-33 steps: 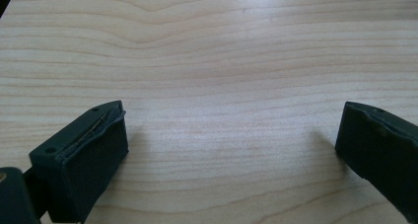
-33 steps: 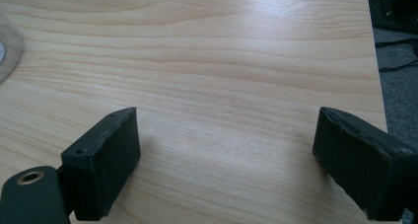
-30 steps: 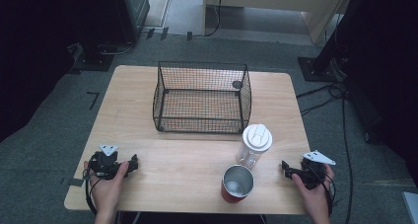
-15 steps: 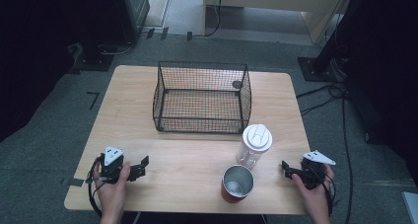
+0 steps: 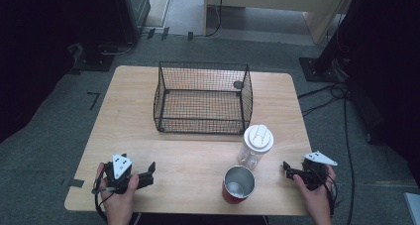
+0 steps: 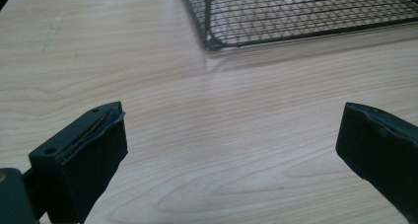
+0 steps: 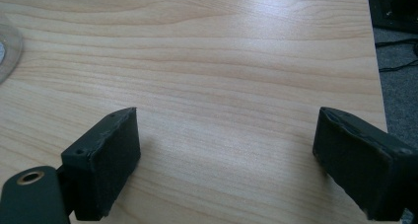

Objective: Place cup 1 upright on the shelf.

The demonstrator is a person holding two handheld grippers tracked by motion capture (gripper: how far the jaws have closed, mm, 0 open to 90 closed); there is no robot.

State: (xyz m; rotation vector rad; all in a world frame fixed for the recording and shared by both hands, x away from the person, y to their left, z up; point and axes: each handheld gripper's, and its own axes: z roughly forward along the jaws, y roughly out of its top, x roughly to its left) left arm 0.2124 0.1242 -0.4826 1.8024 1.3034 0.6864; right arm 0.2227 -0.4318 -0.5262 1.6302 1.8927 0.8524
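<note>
Wooden table [image 5: 188, 150], light grain, rounded corners, seen from the high view.

Left gripper [image 5: 148, 171] at the near left edge, held in the left hand [image 5: 119, 197], grey three-cornered plate on top, pointing rightward across the table. Jaws spread wide in the left gripper view [image 6: 231, 155], only bare wood between them; black pads, the left one with a frayed seam along its upper edge.

Right gripper [image 5: 287, 169] at the near right edge in the right hand [image 5: 314, 193], pointing left toward the cup. Jaws spread in the right gripper view [image 7: 226, 160], nothing between them, wood grain below.

Nearest things, between the two grippers at the near side:
- Metal cup [image 5: 238, 184]: upright, open top, shiny steel inside, red outer wall visible at the lower left. Near the front edge, apart from both grippers, nearer the right one.
- Clear bottle [image 5: 255, 148]: upright, transparent body, white lid with a raised flip part. Just behind and slightly right of the cup; touching or not cannot be told. Edge of its clear base at the left border of the right gripper view [image 7: 9, 49].

Black wire basket [image 5: 203, 98]: rectangular, open top, fine mesh, at table centre toward the far side, behind the bottle. A small dark round object [image 5: 238, 85] at its far right corner, too small to identify. Near corner of the basket in the left gripper view [image 6: 212, 39].
</note>
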